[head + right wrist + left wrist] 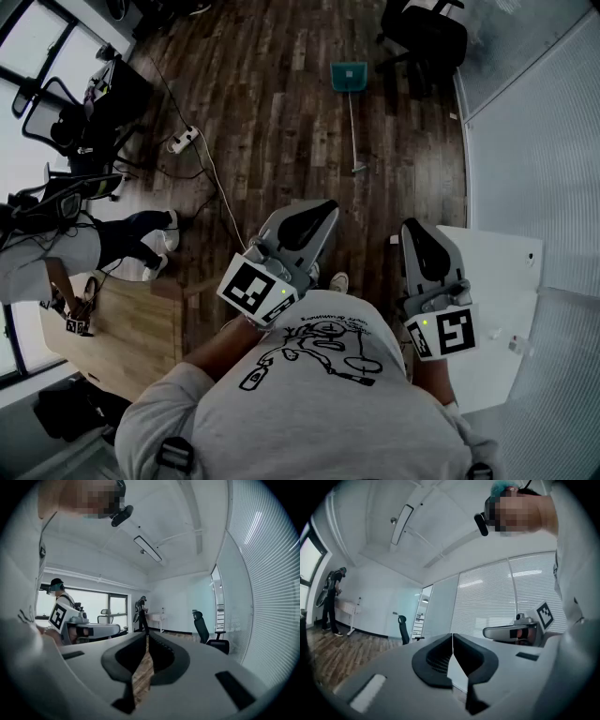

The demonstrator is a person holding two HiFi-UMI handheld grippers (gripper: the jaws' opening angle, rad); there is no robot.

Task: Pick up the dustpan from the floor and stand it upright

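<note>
Well short of the dustpan [349,75], on our side of it, we hold both grippers out in front of our chest. Our left gripper [322,210] has its jaws pressed together with nothing between them. Our right gripper [413,231] is closed and empty in the same way. Neither one touches the dustpan.

The dustpan lies flat on the dark wooden floor [281,94]. Its teal pan is at the far end. Its long thin handle [353,127] runs from the pan straight back toward us along the boards and ends well ahead of our grippers.

Just beyond the pan and to its right stands a black office chair [427,33]. Well to the left of the dustpan we see a white power strip [183,141] on the floor, with a pale cable [220,192] trailing from it toward us. To the right of the handle's near end, and closer to us, is a white table [497,281], just beside our right gripper. Far to the left of the dustpan another person's legs [131,239] reach out over the floor, next to a wooden desk [122,337].
</note>
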